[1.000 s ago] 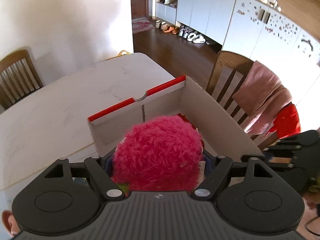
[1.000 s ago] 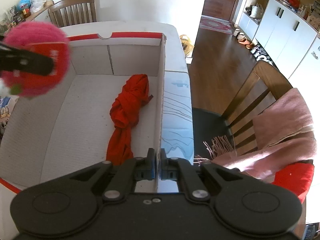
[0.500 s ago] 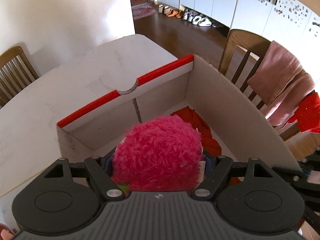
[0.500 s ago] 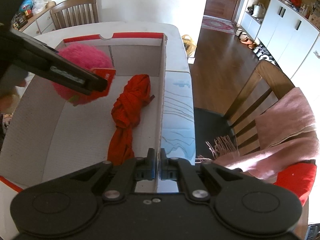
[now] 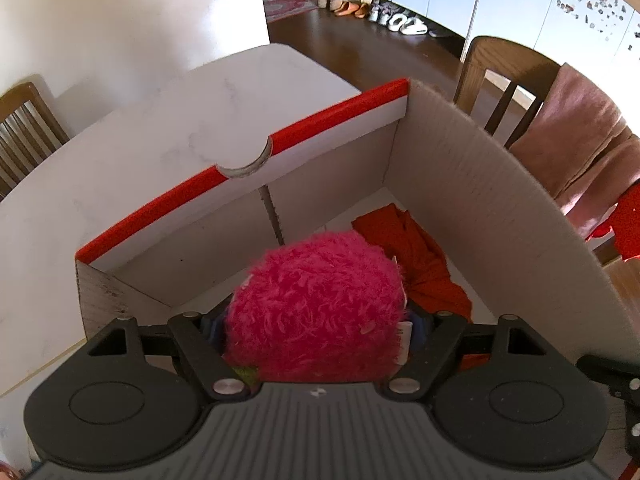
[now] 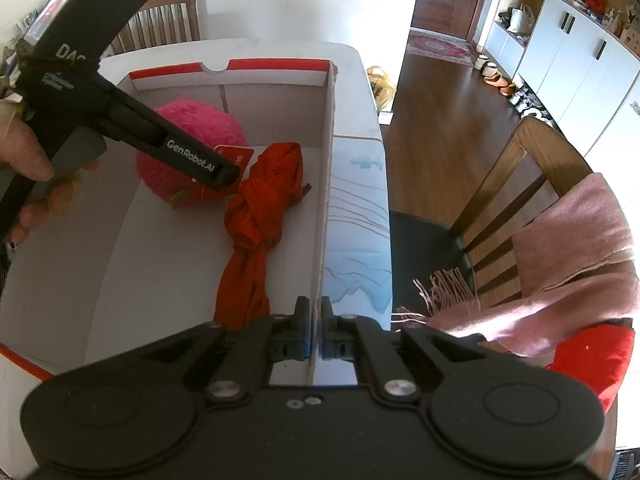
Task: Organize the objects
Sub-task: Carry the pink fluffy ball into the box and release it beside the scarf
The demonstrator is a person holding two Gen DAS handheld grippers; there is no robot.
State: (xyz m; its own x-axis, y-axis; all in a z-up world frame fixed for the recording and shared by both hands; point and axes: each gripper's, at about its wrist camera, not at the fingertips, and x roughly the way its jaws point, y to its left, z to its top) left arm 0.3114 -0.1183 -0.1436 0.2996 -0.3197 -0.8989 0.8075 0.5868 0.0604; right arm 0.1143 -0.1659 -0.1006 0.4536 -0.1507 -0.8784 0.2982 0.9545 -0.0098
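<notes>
A fluffy pink plush ball [image 5: 316,304] sits between the jaws of my left gripper [image 5: 316,324], which is shut on it. In the right wrist view the plush ball [image 6: 188,124] hangs low inside the white cardboard box [image 6: 329,152], just left of a knotted red cloth [image 6: 260,208] that lies on the box floor. A red tag [image 6: 236,156] sticks out by the left gripper's finger [image 6: 192,156]. My right gripper [image 6: 316,332] is shut on the box's right wall near its front end. The red cloth [image 5: 420,256] shows beyond the plush.
The box [image 5: 480,184] with red-edged rim stands on a white marble table [image 5: 160,128]. A wooden chair [image 6: 500,184] draped with a pink scarf [image 6: 580,248] is to the right. Another chair [image 6: 168,20] stands behind the table. A person's hand [image 6: 24,160] holds the left gripper.
My left gripper has carried the pink plush down and over the box's rim into the box, close to the red cloth. The right gripper has stayed pinched on the wall.
</notes>
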